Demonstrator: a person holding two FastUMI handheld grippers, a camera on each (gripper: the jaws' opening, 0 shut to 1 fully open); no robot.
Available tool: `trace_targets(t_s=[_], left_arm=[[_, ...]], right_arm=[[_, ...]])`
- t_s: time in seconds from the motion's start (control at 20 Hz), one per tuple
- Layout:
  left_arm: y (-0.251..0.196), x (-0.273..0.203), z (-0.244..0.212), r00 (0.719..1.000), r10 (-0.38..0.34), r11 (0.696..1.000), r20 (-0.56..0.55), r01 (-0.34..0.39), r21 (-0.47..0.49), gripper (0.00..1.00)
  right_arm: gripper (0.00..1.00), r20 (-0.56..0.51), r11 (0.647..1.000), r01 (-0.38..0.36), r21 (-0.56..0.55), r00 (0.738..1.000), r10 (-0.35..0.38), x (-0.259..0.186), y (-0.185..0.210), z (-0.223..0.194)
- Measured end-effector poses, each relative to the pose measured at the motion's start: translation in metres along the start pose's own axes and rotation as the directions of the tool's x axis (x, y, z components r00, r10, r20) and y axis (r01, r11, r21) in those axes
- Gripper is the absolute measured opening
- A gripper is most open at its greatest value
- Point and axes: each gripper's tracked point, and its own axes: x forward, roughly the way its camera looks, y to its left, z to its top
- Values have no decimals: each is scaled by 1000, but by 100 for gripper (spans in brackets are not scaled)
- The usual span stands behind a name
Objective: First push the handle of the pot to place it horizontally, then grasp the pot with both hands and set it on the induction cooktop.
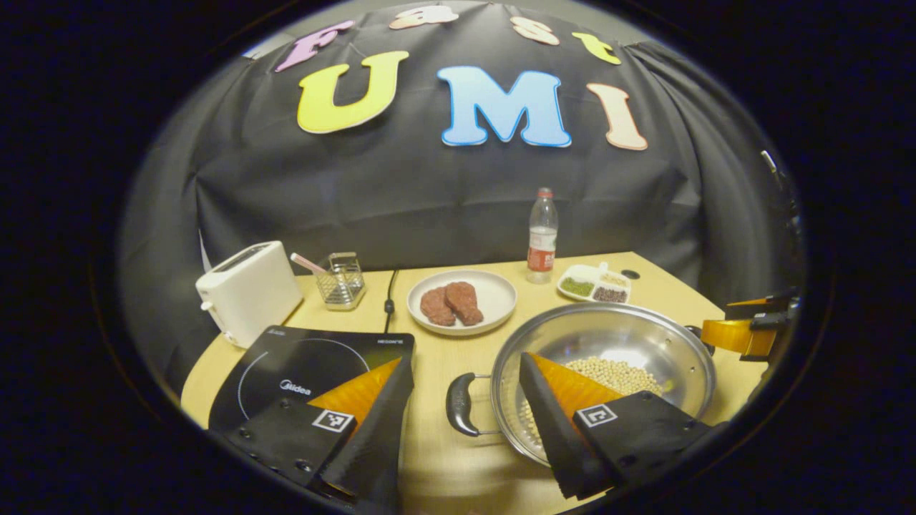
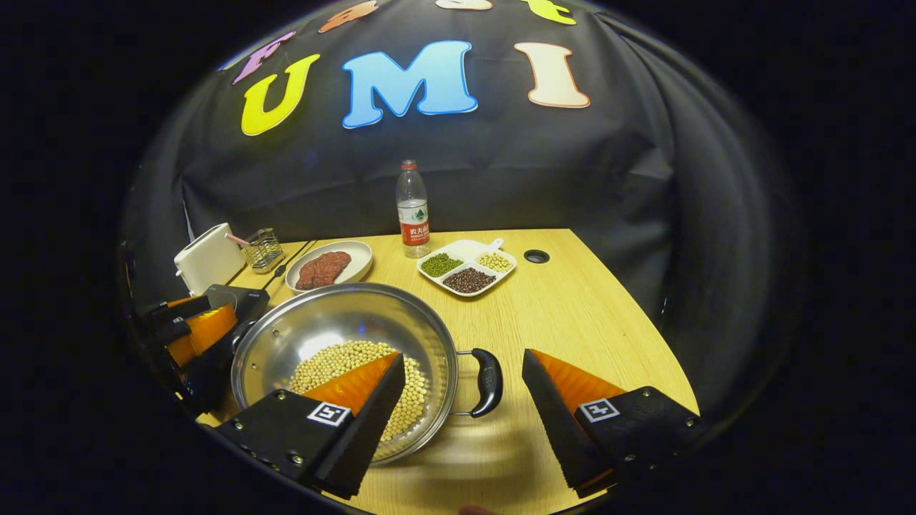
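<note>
Now the left gripper (image 1: 465, 390) stands wide apart above the wooden table (image 1: 444, 465), with the pot's near black handle (image 1: 458, 404) in the gap between its fingers and touching neither. One finger hangs over the induction cooktop (image 1: 286, 372), the other over the rim of the stainless pot (image 1: 608, 343). The pot sits on the table just beside the cooktop, not on it, and holds a layer of soybeans (image 1: 615, 373) in its bowl.

In the right gripper view the right gripper (image 2: 461, 390) is likewise spread wide, straddling the pot's other black handle (image 2: 486, 383) without contact. One of its fingers lies over the pot (image 2: 343, 322) and the soybeans (image 2: 336, 361), the other over bare table (image 2: 594, 300). That handle points out sideways from the rim, roughly level with it. The left gripper (image 2: 189, 332) shows at the far side of the pot, close to the rim; whether it touches the rim cannot be told from this angle. The right gripper (image 1: 744, 329) shows at the edge of the left gripper view, near the pot's far rim.

Toward the back of the table stand a white toaster (image 1: 247, 290), a small wire basket (image 1: 341, 279) holding a pink-handled utensil, a plate with two pieces of red meat (image 1: 461, 300), a plastic water bottle (image 1: 542, 236) with a red cap, and a divided white dish (image 2: 466, 266) of green, dark and pale beans. A black cord (image 1: 390, 293) runs from the cooktop towards the wall.
</note>
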Motion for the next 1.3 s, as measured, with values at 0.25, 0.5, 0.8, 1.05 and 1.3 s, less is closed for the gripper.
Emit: trace_targets(t_s=[0.25, 0.5, 0.8, 1.05, 1.3], left_arm=[[-6, 25, -33, 995, -40, 999, -90, 38, -27, 97], [-4, 40, -54, 987, -25, 999, -158, 20, -32, 92], [-8, 43, -62, 981, -32, 998, -190, 21, -56, 89], [-6, 46, -61, 983, 2, 998, -186, -13, -56, 73], [-5, 45, -52, 984, -12, 999, -178, 5, -43, 64]], right_arm=[[100, -35, 1000, 24, -11, 999, -24, 13, 1, -11], [100, -86, 999, 41, 9, 995, -40, 29, 0, -23], [85, -144, 996, 93, 16, 986, -89, 42, -11, -40], [54, -148, 996, 84, 27, 986, -79, 42, -8, -39], [47, -149, 994, 111, 15, 983, -107, 33, -6, -38]])
